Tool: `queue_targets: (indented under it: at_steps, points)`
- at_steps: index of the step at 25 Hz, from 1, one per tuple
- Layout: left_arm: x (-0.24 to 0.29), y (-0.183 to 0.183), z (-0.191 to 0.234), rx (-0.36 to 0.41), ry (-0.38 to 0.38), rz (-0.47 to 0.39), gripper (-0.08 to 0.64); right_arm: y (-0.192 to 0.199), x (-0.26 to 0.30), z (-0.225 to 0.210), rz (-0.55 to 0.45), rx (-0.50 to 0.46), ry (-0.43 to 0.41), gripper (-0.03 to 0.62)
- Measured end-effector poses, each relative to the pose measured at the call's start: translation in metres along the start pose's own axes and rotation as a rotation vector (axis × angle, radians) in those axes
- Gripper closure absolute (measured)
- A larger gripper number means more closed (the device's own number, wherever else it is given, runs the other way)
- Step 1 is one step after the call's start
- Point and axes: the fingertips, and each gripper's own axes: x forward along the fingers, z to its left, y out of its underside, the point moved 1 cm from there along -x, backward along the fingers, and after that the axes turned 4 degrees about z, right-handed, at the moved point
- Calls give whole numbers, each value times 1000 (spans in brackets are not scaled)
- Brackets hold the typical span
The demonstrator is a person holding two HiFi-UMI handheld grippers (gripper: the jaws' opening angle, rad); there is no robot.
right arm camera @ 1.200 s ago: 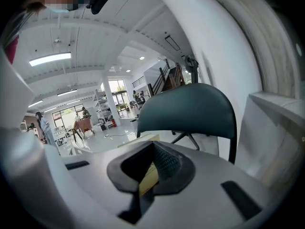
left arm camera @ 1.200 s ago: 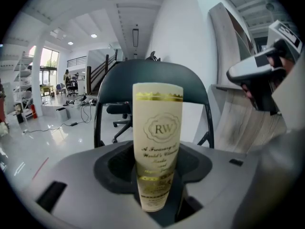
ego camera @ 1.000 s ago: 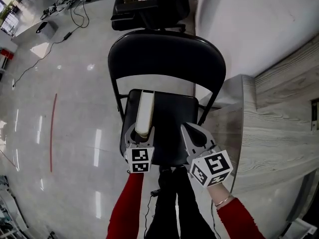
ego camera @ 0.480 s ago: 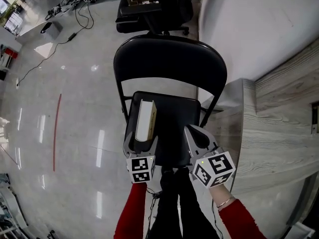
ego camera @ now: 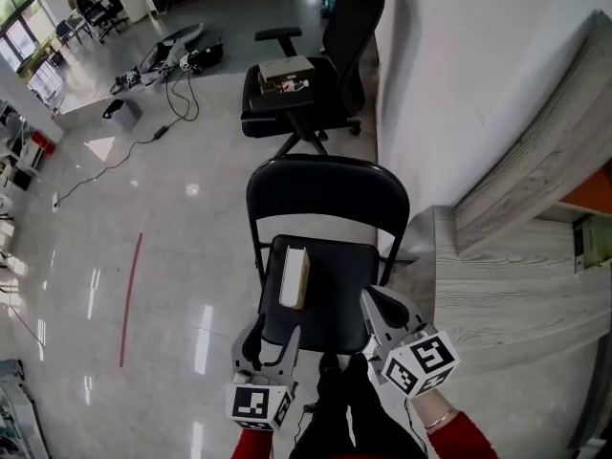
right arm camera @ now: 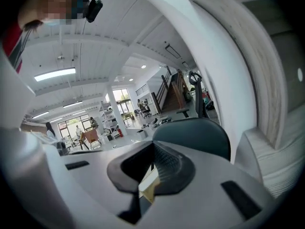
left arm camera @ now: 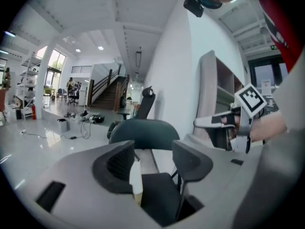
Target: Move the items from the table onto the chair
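Book (ego camera: 294,277) stands on edge near the chair (ego camera: 330,194) seat's left edge, apparently delivered. So your left gripper (ego camera: 274,333) is empty, its jaws apart but just narrowing, and your right gripper (ego camera: 371,299) is closed on nothing.

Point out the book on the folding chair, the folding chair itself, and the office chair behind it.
book (ego camera: 294,277), head view, on its white upper face.
folding chair (ego camera: 328,191), head view, on its backrest.
office chair (ego camera: 280,116), head view, on its seat.

The chair (ego camera: 325,199) is black; the book (ego camera: 294,277) is cream. The floor (ego camera: 182,256) is grey with a red stripe (ego camera: 131,299).
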Motion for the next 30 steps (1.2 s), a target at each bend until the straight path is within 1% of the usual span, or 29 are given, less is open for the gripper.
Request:
queue_targets:
  at_steps: [1,2,4,5,7,10,13,20,25,28,30]
  points:
    - [-3,-19,-6,12,16,-39,322,-5,-9,7,-4,-12,-3,581]
    - [-4,-34,-11,42,28,-69,371,-11,-18,13,-12,-23,-6,581]
    - [-7,-56,-24,111,42,-111,493,-20,-34,25,-28,-44,-16,581]
    - [-9,-63,-30,126,49,-129,516,-24,-42,30,-37,-55,-18,581]
    - [-12,-72,-41,111,75,-158,549,-30,-54,38,-62,-81,-14,581]
    - [-12,-77,-57,73,132,-166,549,-40,-67,41,-97,-117,5,581]
    - [-12,-78,-68,81,163,-154,551,-45,-78,40,-115,-146,26,581]
    - [-19,-86,-67,90,163,-163,551,-51,-89,36,-141,-156,46,581]
    - [-24,-77,-64,82,169,-134,551,-50,-91,38,-154,-146,52,581]
    - [-28,-72,-61,53,168,-146,551,-46,-93,40,-149,-149,57,581]
    - [-29,-68,-59,52,157,-144,551,-44,-94,39,-145,-149,63,581]
